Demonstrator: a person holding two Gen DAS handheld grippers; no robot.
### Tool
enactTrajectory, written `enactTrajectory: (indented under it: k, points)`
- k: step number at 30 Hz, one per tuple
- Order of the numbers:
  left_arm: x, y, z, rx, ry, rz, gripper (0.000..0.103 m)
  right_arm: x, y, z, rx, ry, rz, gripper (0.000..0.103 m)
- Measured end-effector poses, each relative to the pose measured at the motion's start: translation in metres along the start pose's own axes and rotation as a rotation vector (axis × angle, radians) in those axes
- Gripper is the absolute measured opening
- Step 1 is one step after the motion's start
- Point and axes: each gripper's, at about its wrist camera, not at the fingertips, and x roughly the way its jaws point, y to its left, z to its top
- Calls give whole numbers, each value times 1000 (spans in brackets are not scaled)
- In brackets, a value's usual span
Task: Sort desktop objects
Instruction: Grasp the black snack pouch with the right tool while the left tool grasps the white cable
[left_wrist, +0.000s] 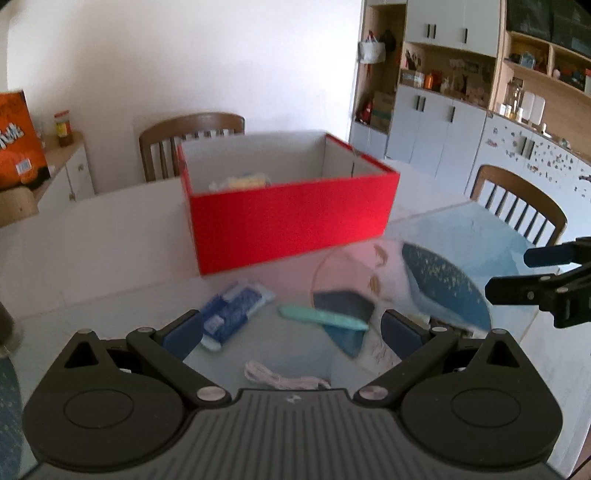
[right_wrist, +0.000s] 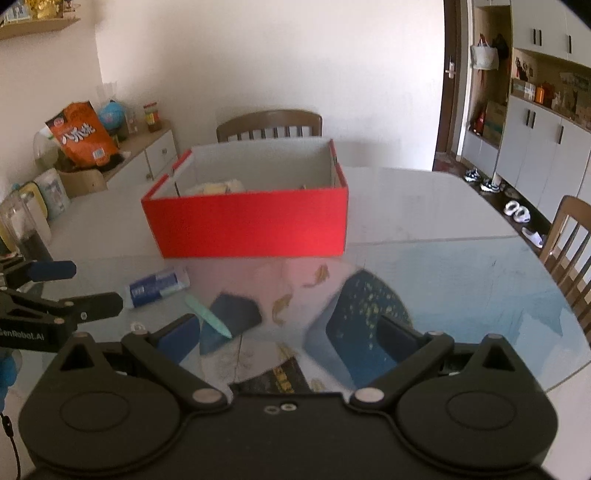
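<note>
On the table (right_wrist: 424, 206), red box (right_wrist: 251, 225) already holds some yellowish items; a blue tissue pack (left_wrist: 231, 314), teal pen (left_wrist: 321, 318) and white cord (left_wrist: 280, 378) remain out, so sorting looks partly done. Left hand-held gripper (left_wrist: 291, 332) is spread wide, empty, pen and cord between its fingers' line. Right hand-held gripper (right_wrist: 291, 334) also spread, empty, pen just left of centre.
</note>
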Motion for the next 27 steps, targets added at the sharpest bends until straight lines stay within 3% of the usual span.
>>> enactTrajectory:
  k: [10,27]
  points:
    - [33,8,-32,56,49,-40,103,22,4,-30,-18,43,-5,102]
    - [71,10,-51,93,101,-56,102,63,12,-52,-100,120,25,94]
